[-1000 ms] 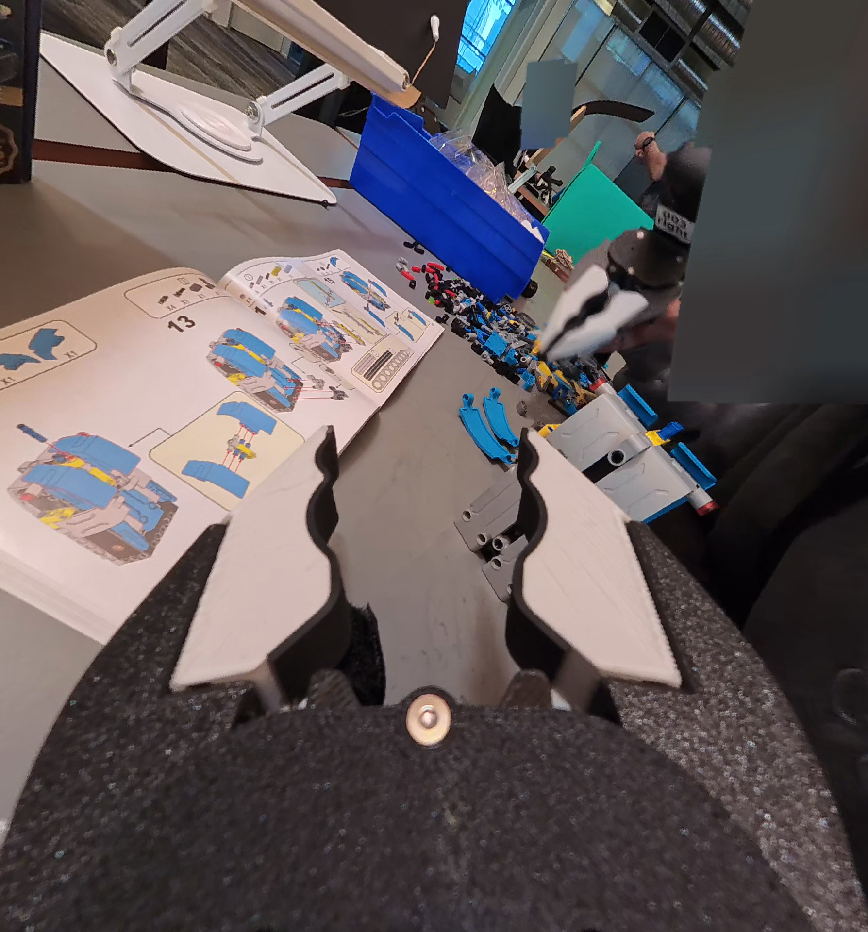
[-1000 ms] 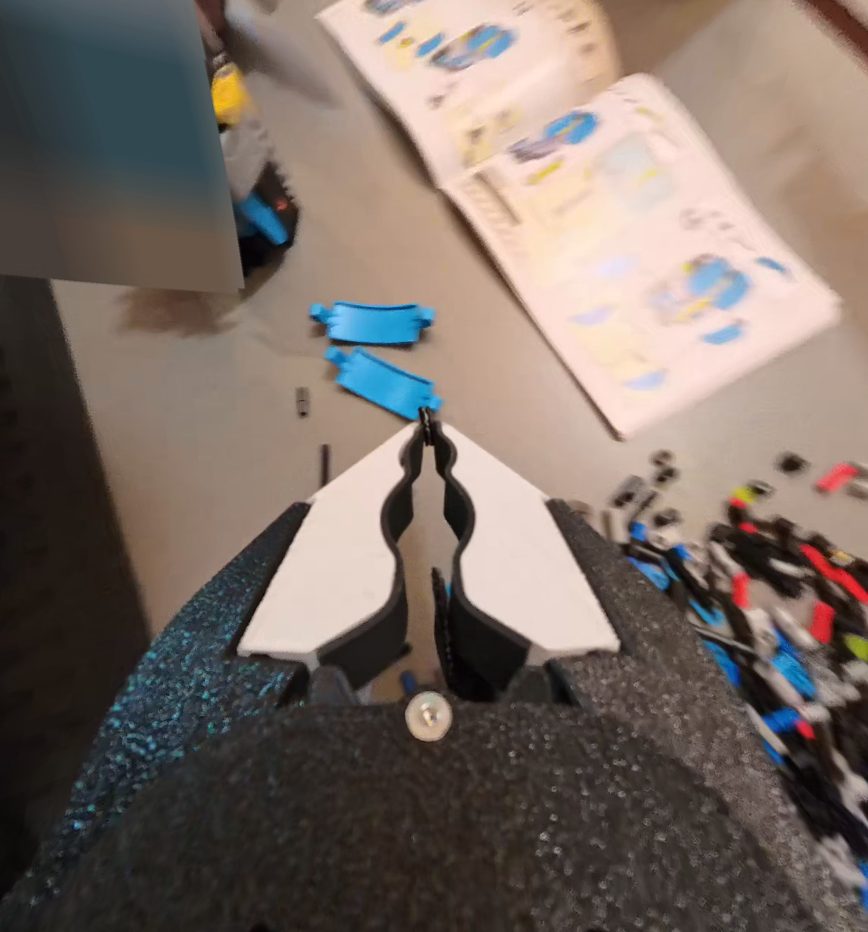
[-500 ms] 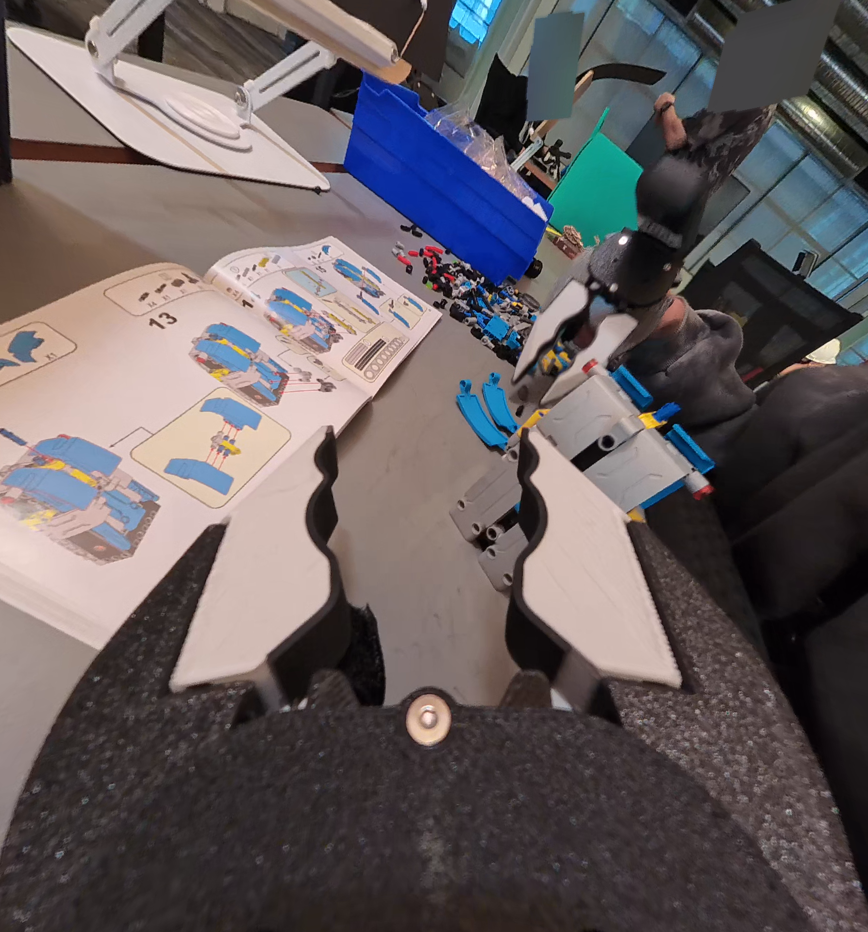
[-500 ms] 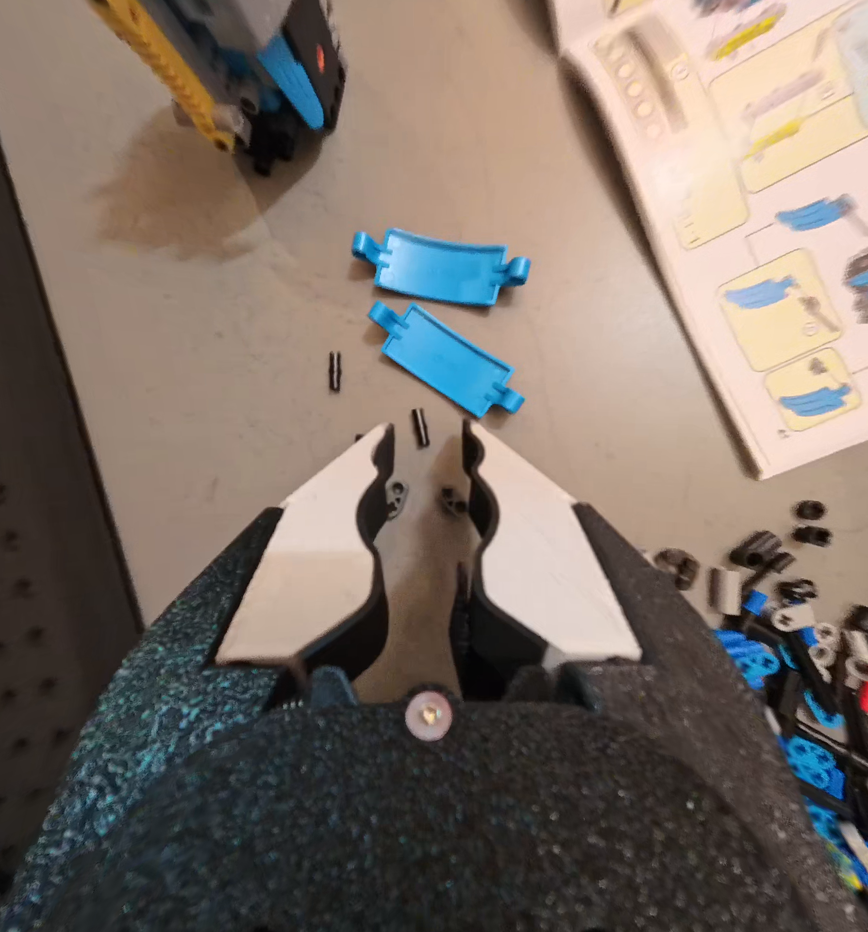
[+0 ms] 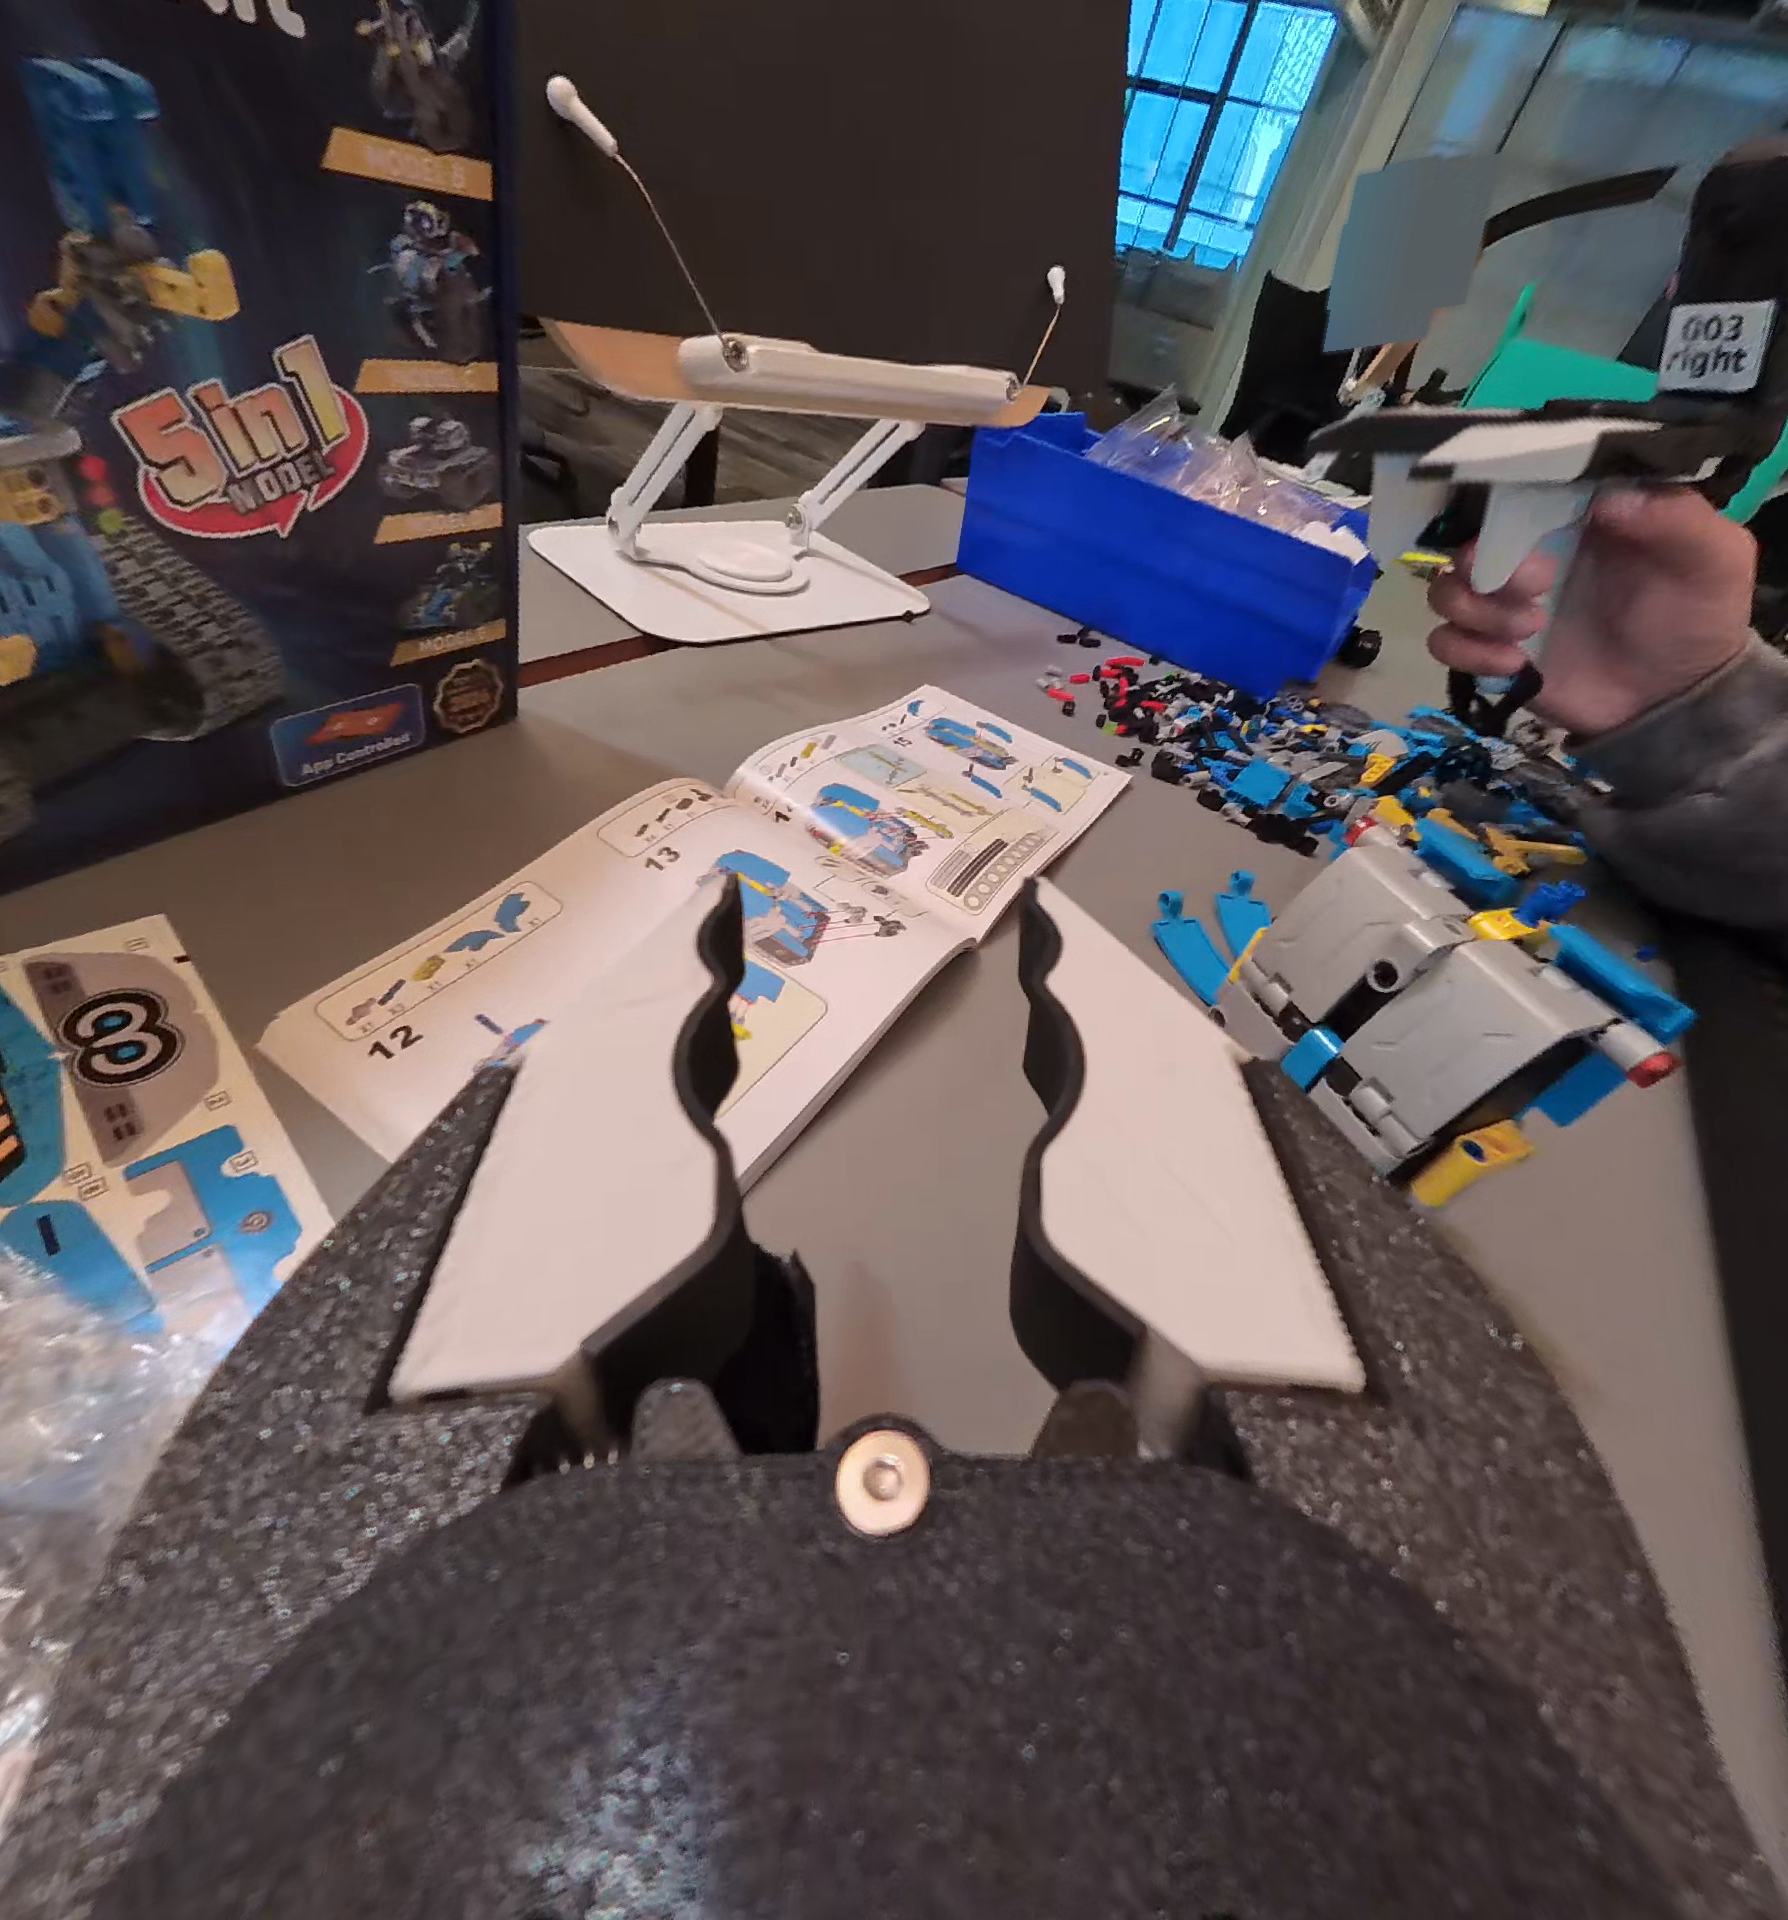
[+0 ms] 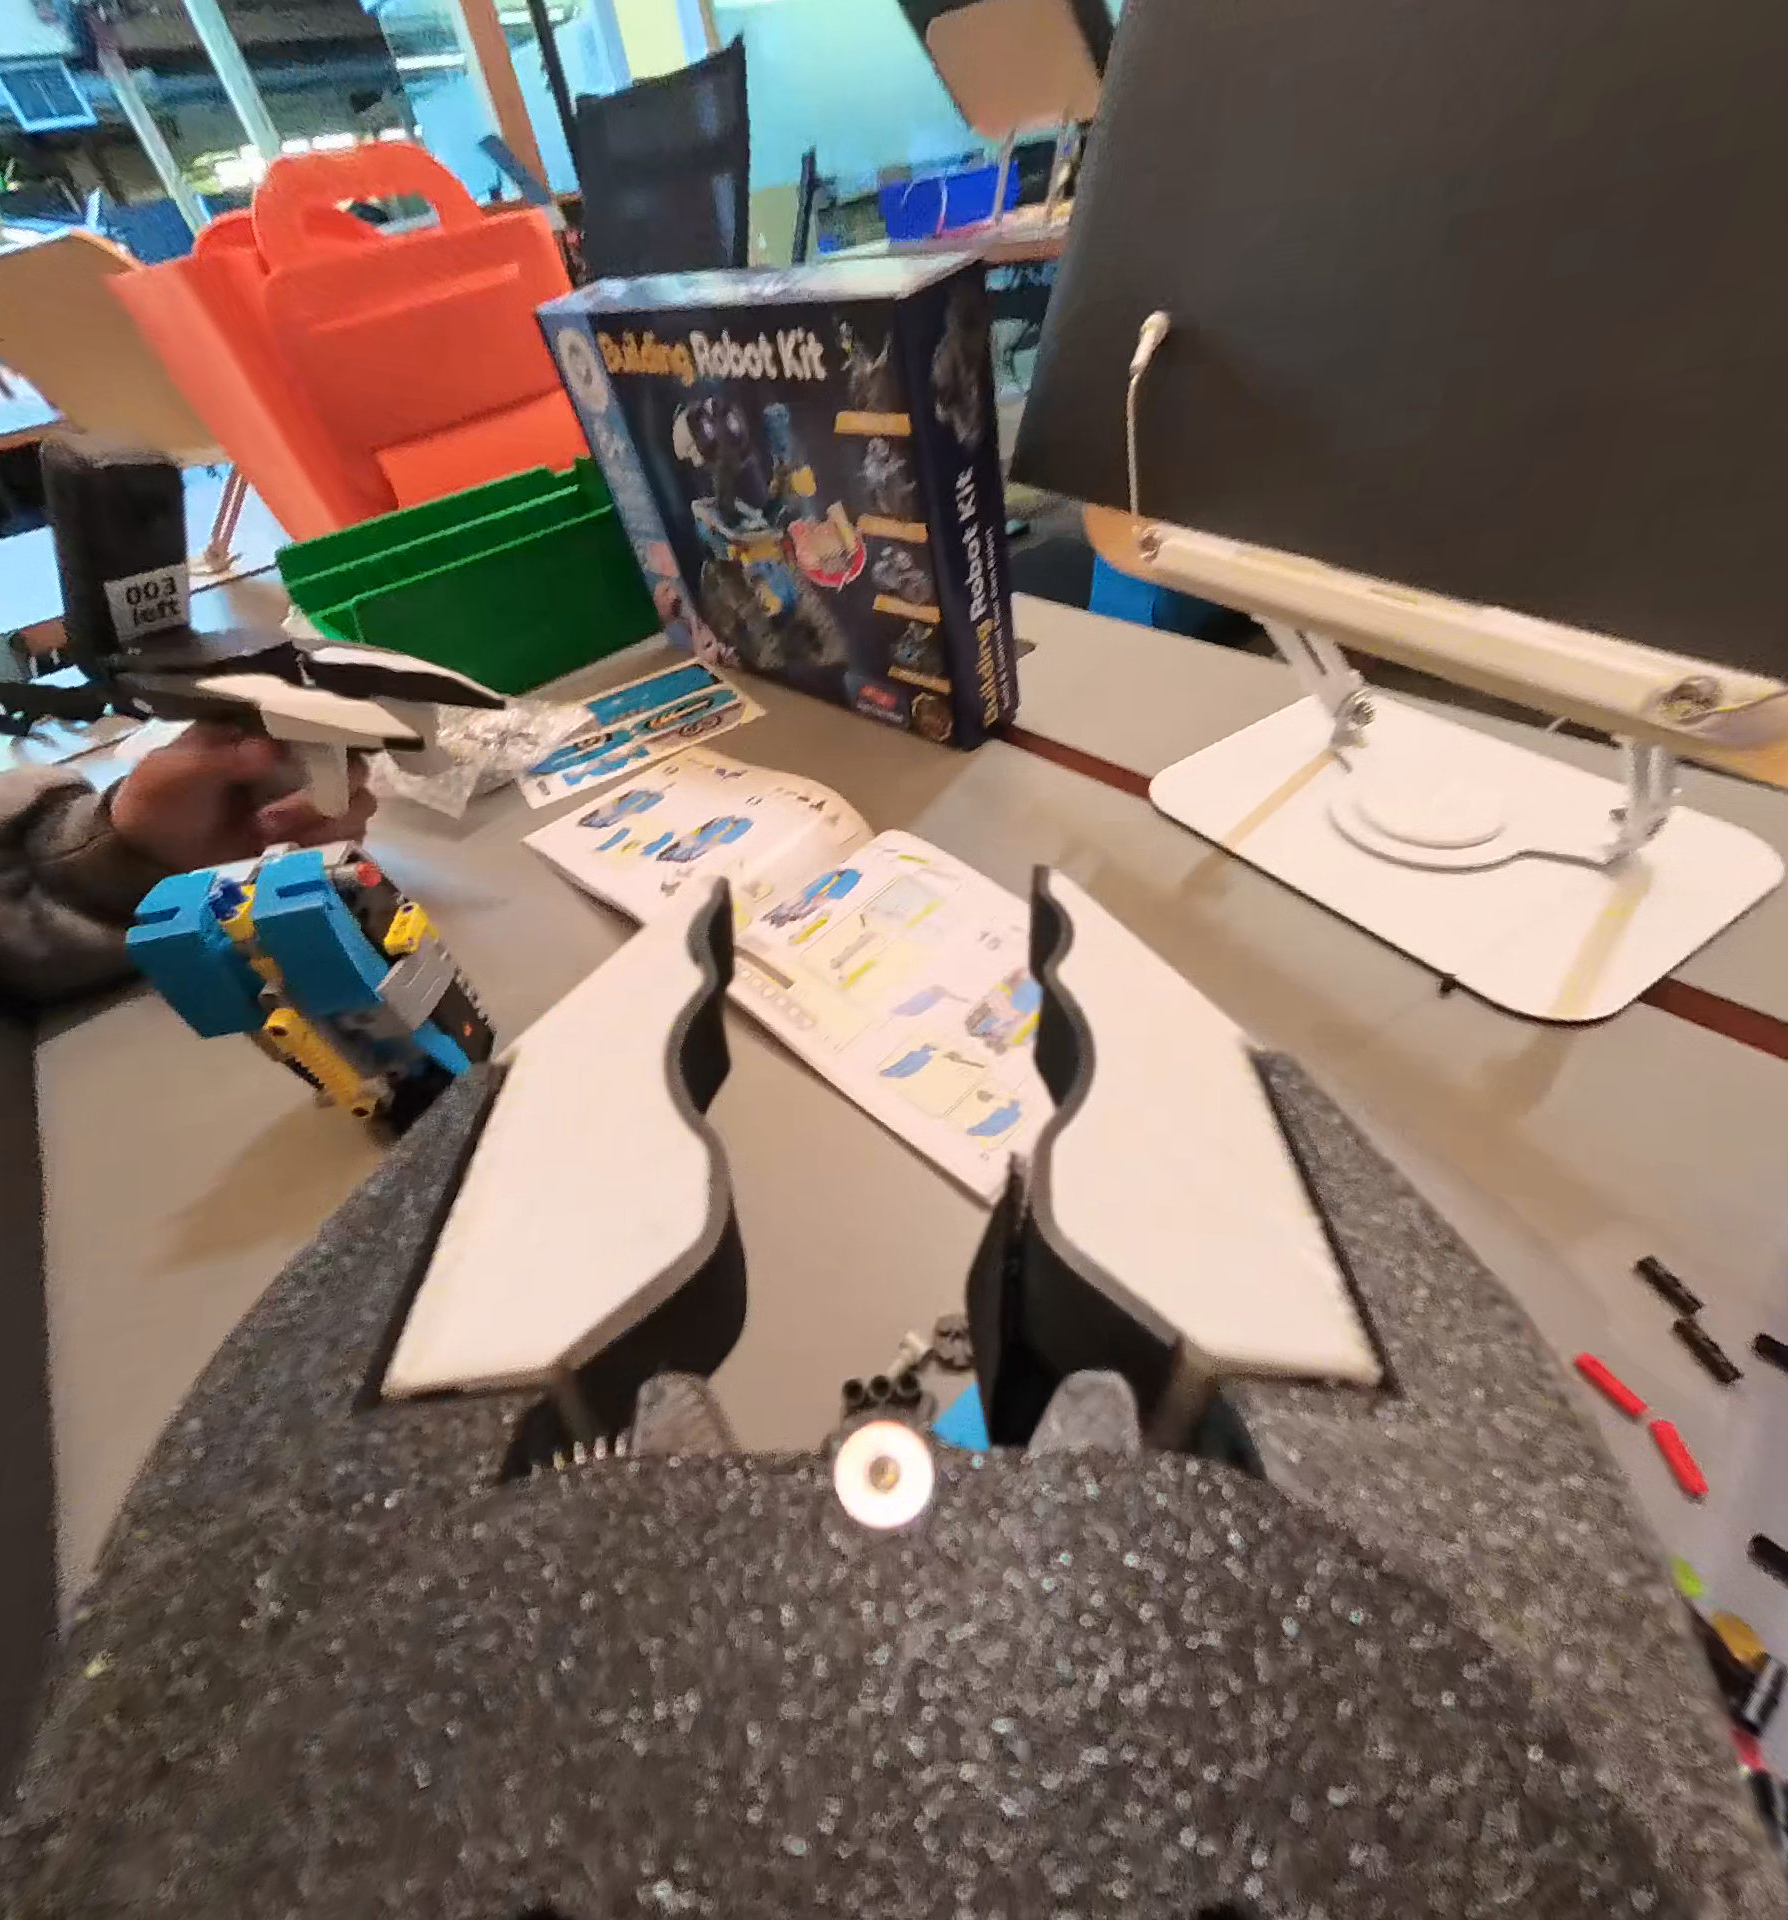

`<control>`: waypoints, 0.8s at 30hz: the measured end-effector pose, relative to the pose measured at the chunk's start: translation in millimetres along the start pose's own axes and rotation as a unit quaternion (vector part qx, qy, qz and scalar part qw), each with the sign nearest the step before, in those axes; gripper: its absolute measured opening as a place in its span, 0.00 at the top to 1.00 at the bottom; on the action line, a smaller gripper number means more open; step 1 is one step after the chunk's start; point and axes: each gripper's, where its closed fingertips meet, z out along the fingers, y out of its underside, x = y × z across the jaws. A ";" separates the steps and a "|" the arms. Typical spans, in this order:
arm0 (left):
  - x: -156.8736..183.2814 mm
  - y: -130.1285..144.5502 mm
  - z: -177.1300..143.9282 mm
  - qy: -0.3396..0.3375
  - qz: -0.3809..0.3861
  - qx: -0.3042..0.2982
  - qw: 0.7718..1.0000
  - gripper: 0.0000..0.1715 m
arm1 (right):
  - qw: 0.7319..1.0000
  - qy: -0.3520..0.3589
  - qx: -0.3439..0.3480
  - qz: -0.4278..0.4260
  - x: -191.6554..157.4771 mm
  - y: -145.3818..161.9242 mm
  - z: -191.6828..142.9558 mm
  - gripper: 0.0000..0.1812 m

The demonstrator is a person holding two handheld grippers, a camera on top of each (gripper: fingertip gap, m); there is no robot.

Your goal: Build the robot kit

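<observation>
My left gripper [image 5: 874, 914] is open and empty, held above the grey table over the near edge of an open instruction booklet [image 5: 765, 883]. A part-built grey, blue and yellow brick model [image 5: 1430, 1018] lies to its right, with two blue curved panels [image 5: 1202, 935] beside it. My right gripper [image 6: 879, 914] is open and empty, raised above the table and pointing at the booklet [image 6: 848, 935]. The model [image 6: 308, 977] stands to its left. Each gripper shows in the other's view, held by a hand: the right one [image 5: 1472, 457], the left one [image 6: 350, 696].
A pile of small loose bricks [image 5: 1337, 748] lies before a blue bin [image 5: 1160, 551]. A dark kit box [image 6: 817, 499], a sticker sheet [image 5: 69, 1101], a white stand [image 6: 1472, 852], a green bin [image 6: 474, 582], an orange case [image 6: 381, 322] and crinkled plastic [image 5: 28, 1403] surround the booklet. The gap from one gripper's tips to the other's is roughly 30 centimeters.
My right gripper has opened wide, let go of a small black pin on the table, and risen to look level across it. My left gripper has lifted and turned left.
</observation>
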 end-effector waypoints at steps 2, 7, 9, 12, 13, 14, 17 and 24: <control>-0.3 2.3 2.8 -0.010 0.011 -0.004 1.000 0.67 | 1.000 0.006 0.013 -0.003 4.2 -2.3 -2.8 0.65; -8.3 -8.3 3.6 -0.072 0.105 0.044 0.991 0.61 | 0.998 0.023 -0.047 -0.029 16.5 27.9 -4.8 0.80; -19.7 -20.5 -3.0 -0.134 0.130 0.097 0.978 0.60 | 0.997 0.056 -0.043 -0.023 24.3 24.0 -5.8 0.80; -22.8 -30.2 -2.1 -0.164 0.139 0.122 0.969 0.59 | 0.999 0.045 -0.012 -0.016 10.8 5.0 -7.3 0.72; -20.1 -30.3 4.6 -0.152 0.134 0.116 0.972 0.59 | 0.999 0.048 -0.004 -0.019 7.8 -0.8 -5.2 0.70; -19.0 -31.1 11.8 -0.144 0.122 0.111 0.976 0.59 | 0.999 0.046 -0.003 -0.028 3.9 -5.0 -0.5 0.69; -11.9 -33.3 36.6 -0.104 0.092 0.087 0.987 0.64 | 0.997 0.058 -0.035 -0.043 -1.8 -8.9 22.5 0.65; 9.4 -30.0 53.3 -0.062 0.116 0.113 0.985 0.77 | 0.987 0.122 -0.096 -0.046 18.8 32.8 60.8 0.67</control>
